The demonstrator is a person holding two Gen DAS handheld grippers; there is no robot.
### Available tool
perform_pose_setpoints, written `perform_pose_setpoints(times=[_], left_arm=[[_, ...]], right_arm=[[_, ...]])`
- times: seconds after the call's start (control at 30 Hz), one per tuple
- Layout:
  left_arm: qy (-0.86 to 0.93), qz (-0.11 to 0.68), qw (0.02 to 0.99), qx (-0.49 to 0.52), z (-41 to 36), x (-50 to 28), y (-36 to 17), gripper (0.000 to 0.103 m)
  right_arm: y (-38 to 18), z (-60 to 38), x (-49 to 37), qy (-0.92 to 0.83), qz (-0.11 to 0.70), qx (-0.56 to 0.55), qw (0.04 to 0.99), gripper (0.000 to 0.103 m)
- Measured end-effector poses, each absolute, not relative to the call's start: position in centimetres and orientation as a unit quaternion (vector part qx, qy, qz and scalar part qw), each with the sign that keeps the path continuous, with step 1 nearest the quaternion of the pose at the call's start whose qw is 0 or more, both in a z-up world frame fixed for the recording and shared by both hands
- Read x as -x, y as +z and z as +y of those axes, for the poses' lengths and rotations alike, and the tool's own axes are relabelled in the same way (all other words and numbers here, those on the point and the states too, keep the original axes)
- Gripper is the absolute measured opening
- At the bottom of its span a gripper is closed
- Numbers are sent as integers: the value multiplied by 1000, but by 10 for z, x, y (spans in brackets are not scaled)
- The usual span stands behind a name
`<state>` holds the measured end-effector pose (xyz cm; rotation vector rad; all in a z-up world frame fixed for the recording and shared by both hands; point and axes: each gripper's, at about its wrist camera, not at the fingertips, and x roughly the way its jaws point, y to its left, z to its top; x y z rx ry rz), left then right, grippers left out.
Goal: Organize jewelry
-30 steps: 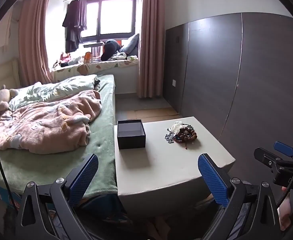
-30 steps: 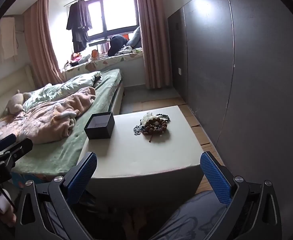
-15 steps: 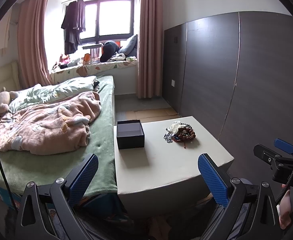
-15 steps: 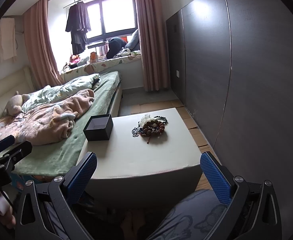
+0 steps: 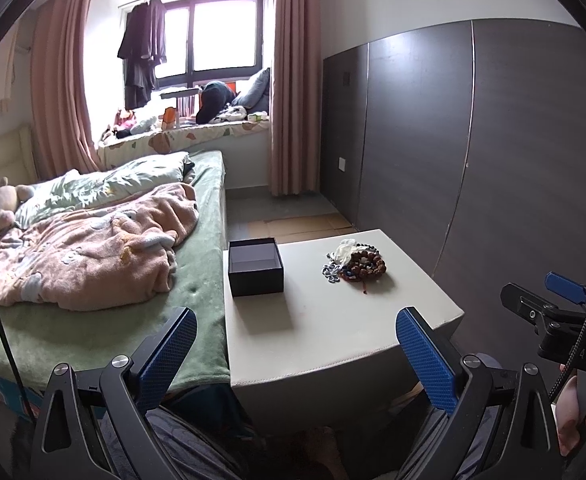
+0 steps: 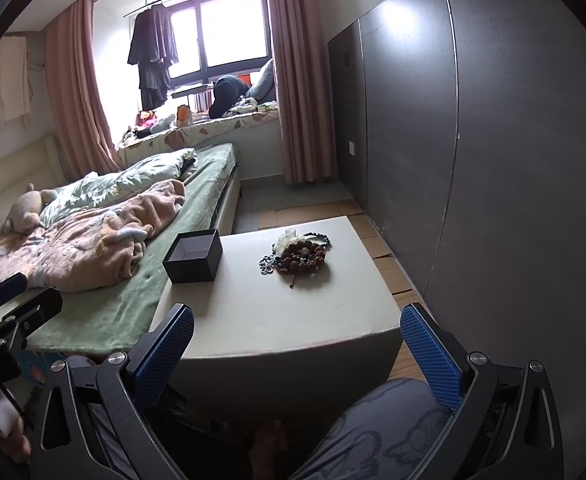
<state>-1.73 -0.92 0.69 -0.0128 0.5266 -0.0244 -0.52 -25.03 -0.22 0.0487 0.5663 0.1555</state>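
Note:
A heap of jewelry (image 5: 355, 264) (image 6: 299, 254), brown bead strands, a silver chain and something white, lies on the far right of a cream ottoman (image 5: 333, 320) (image 6: 285, 312). An open black box (image 5: 255, 266) (image 6: 193, 256), nothing visible inside, stands at the ottoman's far left. My left gripper (image 5: 297, 344) is open, held back before the ottoman's near edge with nothing between its blue pads. My right gripper (image 6: 297, 344) is open too, likewise short of the near edge and holding nothing.
A bed (image 5: 93, 280) with green sheet and pink blanket (image 5: 85, 252) adjoins the ottoman's left side. Dark wall panels (image 5: 473, 160) stand close on the right. A person's knees (image 6: 373, 432) sit below the grippers. The other gripper's body shows at each view's side edge (image 5: 553, 320).
Both views have risen and drawn slightly back, so the ottoman, box and jewelry sit a little lower in frame. Both grippers stay open.

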Motion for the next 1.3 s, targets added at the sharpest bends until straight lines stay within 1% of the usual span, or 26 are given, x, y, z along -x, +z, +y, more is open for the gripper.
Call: perform_pose_setpoints(times=[1.3], left_arm=[[-16,250,968,-5,-26,30,12,100]], right_arm=[[4,-248,17,77,271,-22,959,103]])
